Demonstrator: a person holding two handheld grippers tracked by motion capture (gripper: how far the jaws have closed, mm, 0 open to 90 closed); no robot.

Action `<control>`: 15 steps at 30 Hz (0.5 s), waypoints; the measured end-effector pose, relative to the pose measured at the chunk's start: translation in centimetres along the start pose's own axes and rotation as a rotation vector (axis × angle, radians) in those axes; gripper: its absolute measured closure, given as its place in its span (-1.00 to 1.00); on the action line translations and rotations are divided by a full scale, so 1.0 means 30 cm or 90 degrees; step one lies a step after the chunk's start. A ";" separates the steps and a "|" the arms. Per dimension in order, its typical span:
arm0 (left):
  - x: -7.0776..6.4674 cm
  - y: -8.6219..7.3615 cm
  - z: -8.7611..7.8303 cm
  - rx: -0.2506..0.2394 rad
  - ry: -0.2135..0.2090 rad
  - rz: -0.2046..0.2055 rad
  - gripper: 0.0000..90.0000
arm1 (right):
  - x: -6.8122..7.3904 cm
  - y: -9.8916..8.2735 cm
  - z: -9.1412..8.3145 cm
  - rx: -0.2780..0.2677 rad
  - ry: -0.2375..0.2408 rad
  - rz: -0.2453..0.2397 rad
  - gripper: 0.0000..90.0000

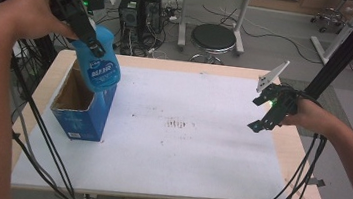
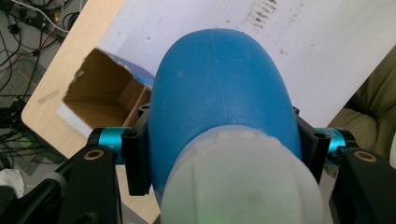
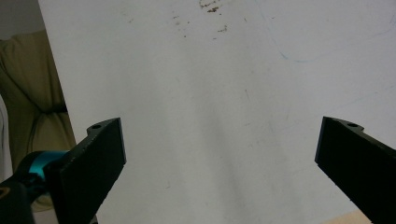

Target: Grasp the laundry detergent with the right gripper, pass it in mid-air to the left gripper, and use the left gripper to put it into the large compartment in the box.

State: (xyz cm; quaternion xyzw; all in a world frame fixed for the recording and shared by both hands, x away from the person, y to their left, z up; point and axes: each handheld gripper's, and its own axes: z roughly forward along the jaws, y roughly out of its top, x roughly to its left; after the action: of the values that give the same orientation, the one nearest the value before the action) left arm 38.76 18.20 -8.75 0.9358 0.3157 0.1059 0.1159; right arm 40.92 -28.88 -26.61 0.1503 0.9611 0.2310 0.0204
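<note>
A blue plastic bottle (image 1: 99, 65) with a white cap hangs above an open blue cardboard box (image 1: 82, 104) at the table's left. My left gripper (image 1: 91, 37) is shut on the bottle near its cap. In the left gripper view the bottle (image 2: 223, 88) sits between both jaws, its bottom end pointing down towards the box's brown inside (image 2: 100, 95). My right gripper (image 1: 258, 123) hovers open over the table's right edge, and in its own view the jaws stand wide apart above the white sheet (image 3: 224, 93) with nothing between them.
A white sheet (image 1: 174, 144) covers most of the wooden table (image 1: 300, 189); brown smudges (image 1: 176, 124) mark its middle. Cables (image 1: 44, 140) trail down from both grippers. Behind the table stand a black stool (image 1: 213, 37), computer towers (image 1: 139, 7) and a black frame post (image 1: 352, 44).
</note>
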 end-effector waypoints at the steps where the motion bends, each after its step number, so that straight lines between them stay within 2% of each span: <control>1: 0.013 -0.020 -0.010 -0.003 0.004 -0.007 -0.17 | -0.001 0.000 0.000 0.001 0.001 0.000 -0.98; 9: 0.060 -0.094 -0.045 -0.013 0.021 -0.025 -0.17 | -0.006 -0.006 -0.005 0.001 0.001 0.008 -0.98; 15: 0.088 -0.130 -0.029 -0.008 0.027 -0.014 -0.17 | -0.006 0.005 -0.001 -0.001 -0.003 0.016 -0.98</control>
State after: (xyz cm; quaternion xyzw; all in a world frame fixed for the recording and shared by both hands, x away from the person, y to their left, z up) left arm 38.37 22.99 -8.69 0.9291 0.3274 0.1268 0.1163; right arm 41.14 -28.83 -26.52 0.1626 0.9589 0.2319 0.0197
